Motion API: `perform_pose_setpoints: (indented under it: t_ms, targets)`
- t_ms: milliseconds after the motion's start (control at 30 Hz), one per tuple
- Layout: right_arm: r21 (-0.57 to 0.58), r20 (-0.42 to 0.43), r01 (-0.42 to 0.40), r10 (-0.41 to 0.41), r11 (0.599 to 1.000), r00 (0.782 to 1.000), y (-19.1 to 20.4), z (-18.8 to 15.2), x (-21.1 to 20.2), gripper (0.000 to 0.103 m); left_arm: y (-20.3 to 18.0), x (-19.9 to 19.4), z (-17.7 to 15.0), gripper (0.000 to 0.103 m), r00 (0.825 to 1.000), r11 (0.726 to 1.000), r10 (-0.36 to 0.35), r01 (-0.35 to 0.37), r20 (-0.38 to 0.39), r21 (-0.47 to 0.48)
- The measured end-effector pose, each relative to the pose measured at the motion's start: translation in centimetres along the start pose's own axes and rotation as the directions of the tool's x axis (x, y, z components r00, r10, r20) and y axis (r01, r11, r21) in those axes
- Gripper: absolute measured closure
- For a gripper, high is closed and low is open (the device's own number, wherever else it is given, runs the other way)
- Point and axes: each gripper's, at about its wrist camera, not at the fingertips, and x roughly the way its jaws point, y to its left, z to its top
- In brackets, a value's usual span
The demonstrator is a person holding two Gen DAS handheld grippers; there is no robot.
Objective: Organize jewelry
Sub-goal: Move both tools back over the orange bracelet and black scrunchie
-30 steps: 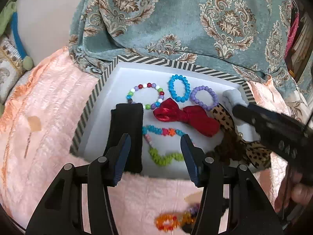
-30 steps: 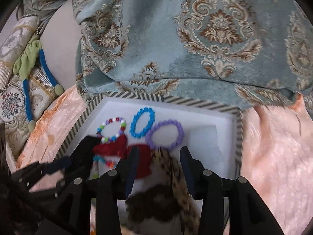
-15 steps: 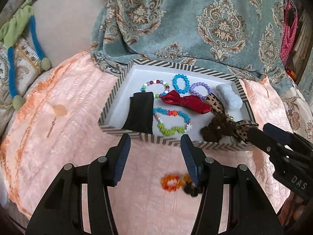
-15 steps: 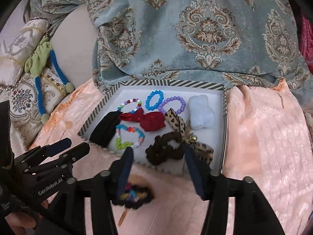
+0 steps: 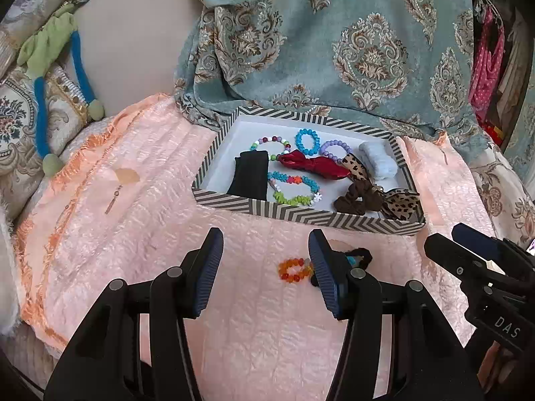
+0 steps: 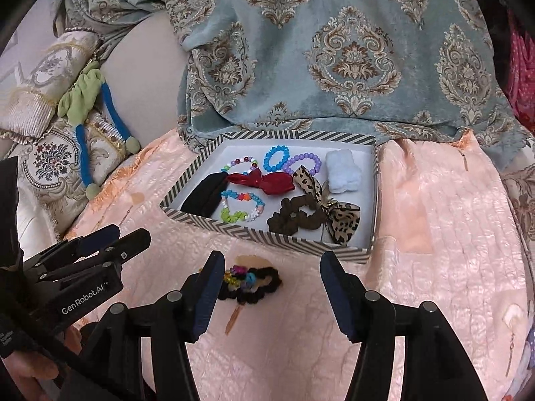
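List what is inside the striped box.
In the striped box: three bead bracelets, a flower-bead bracelet, black band, red bow, leopard bow, brown scrunchie, white scrunchie. Anything beneath them is hidden.

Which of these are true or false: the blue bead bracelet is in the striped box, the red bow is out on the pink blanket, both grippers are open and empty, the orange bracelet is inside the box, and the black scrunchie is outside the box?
1. The blue bead bracelet lies in the striped box. True.
2. The red bow lies on the pink blanket. False: it is in the box.
3. The left gripper and right gripper are open and empty. True.
4. The orange bracelet is inside the box. False: it lies on the blanket, before the box.
5. The black scrunchie is outside the box. True.
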Motion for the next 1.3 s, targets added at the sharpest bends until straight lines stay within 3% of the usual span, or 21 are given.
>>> perform_pose_setpoints:
  t_ms: [533,1300]
  targets:
    - [-0.039,0.028,-0.017,0.018,0.999,0.999,1.2,-1.4,-2.9,0.041,-1.0,-2.5,-1.0,0.05,0.999,1.0,0.006,-0.007,0.041,0.031]
    - [-0.025,-0.014,-0.023,0.022,0.999,1.0,0.5,-1.7,-1.4,0.041,-0.8,-0.9,-1.1,0.05,1.0,1.0,0.009,-0.01,0.005,0.022]
